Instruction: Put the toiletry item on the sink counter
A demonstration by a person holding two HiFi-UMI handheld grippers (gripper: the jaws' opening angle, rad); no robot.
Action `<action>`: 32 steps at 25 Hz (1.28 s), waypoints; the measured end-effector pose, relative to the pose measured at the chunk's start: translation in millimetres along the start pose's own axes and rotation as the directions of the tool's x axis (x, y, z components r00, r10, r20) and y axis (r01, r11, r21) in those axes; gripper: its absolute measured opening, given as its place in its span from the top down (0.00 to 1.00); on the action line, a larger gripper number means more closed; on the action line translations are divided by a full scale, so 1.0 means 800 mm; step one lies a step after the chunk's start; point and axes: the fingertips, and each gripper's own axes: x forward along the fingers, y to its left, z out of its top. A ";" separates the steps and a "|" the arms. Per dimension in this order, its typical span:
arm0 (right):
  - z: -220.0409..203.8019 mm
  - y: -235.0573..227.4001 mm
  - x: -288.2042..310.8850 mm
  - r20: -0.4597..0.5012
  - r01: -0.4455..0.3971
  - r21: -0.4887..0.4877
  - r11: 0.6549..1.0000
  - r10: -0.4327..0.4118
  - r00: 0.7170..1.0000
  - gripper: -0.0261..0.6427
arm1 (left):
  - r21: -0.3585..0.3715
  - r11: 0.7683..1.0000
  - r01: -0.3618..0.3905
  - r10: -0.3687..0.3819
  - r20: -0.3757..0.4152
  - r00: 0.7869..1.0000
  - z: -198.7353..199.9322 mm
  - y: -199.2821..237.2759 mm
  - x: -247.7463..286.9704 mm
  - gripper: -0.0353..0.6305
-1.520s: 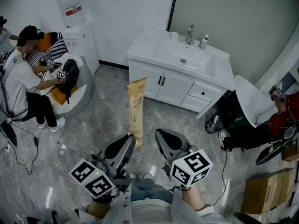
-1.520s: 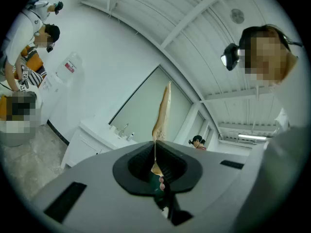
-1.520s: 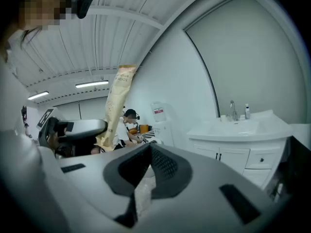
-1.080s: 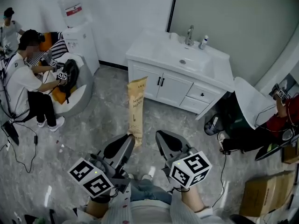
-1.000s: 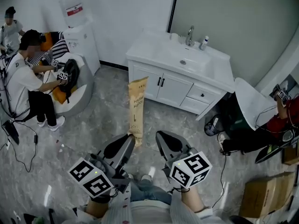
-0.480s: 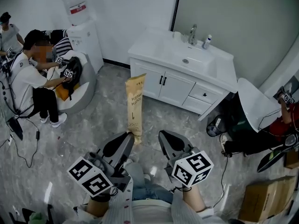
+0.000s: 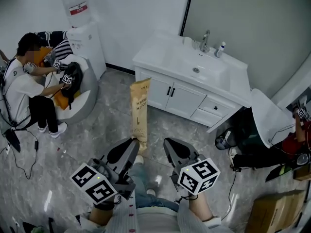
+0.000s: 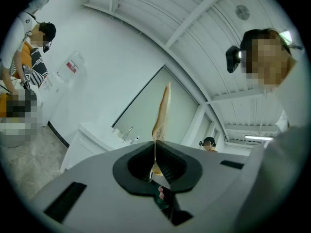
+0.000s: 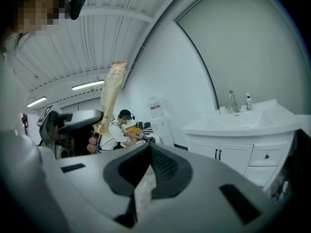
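A tall, flat tan paper packet [image 7: 141,108] stands upright from my left gripper [image 7: 138,143], whose jaws are shut on its bottom edge. In the left gripper view the packet [image 8: 163,108] rises edge-on from the closed tips of the left gripper [image 8: 154,147]. My right gripper [image 7: 167,142] is beside it, shut, with nothing held; its tips [image 9: 149,147] meet. The white sink counter [image 7: 160,57] with a faucet [image 7: 206,40] and a small bottle [image 7: 221,47] is across the floor ahead, apart from both grippers.
A water dispenser [image 7: 85,38] stands left of the vanity. A person [image 7: 29,91] sits by a grey beanbag at the far left. At the right are a white chair [image 7: 267,115], a dark bin [image 7: 227,140], another person [image 7: 297,140] and a cardboard box [image 7: 272,210].
The vanity has slid right and slightly down in the head view as I move across the floor. Both grippers keep their pose, the packet still upright in the left one.
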 end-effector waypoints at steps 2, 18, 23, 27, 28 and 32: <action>0.010 -0.019 0.026 -0.008 0.002 0.005 1.000 -0.002 1.000 0.95 | 0.001 1.000 0.005 -0.005 -0.006 1.000 0.014 0.021 0.026 0.92; 0.078 -0.103 0.202 -0.011 0.047 0.011 0.999 -0.047 0.999 0.95 | 0.005 0.999 0.039 -0.039 -0.030 0.999 0.106 0.171 0.140 0.92; 0.096 -0.128 0.249 -0.008 0.070 0.030 0.997 -0.069 0.998 0.94 | 0.001 0.999 0.041 -0.041 -0.038 0.998 0.132 0.215 0.167 0.92; 0.102 -0.139 0.271 -0.004 0.094 0.040 0.995 -0.094 0.996 0.95 | -0.007 0.999 0.052 -0.052 -0.049 0.997 0.141 0.239 0.177 0.92; 0.103 -0.142 0.275 -0.004 0.102 0.045 0.994 -0.102 0.995 0.95 | -0.012 0.998 0.054 -0.054 -0.053 0.997 0.143 0.245 0.180 0.92; 0.103 -0.153 0.288 -0.019 0.122 0.062 0.991 -0.121 0.992 0.94 | -0.032 0.998 0.057 -0.059 -0.063 0.996 0.147 0.262 0.194 0.92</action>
